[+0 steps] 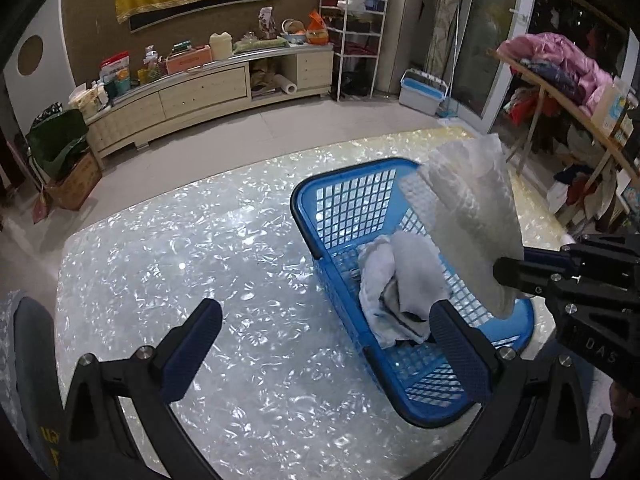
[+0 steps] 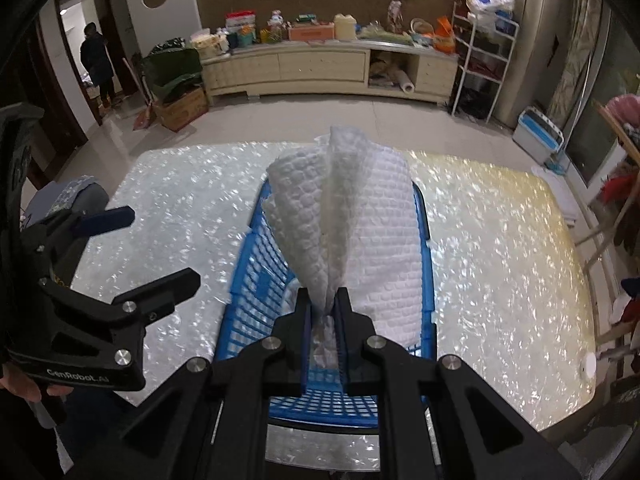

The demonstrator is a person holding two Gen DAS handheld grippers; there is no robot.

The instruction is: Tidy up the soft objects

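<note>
Pearly table (image 1: 200, 280) w/ blue basket (image 1: 344, 184) near its far-right part; one pale towel (image 1: 404, 280) already bundled inside. Right gripper (image 2: 325, 308) clamped tight on a white waffle cloth (image 2: 360, 216), held above the basket, so prob. near done, just the drop left. Left gripper (image 1: 320, 320) wide open, empty, beside the basket; rim is the only snag

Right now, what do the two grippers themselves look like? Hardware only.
Both alike: the left gripper and right gripper have angular black bodies with triangular cutouts, silver round screw heads, and blue ribbed pads on the jaws. The left one carries white "GenRobot.AI" lettering on its side. No cables visible.
</note>
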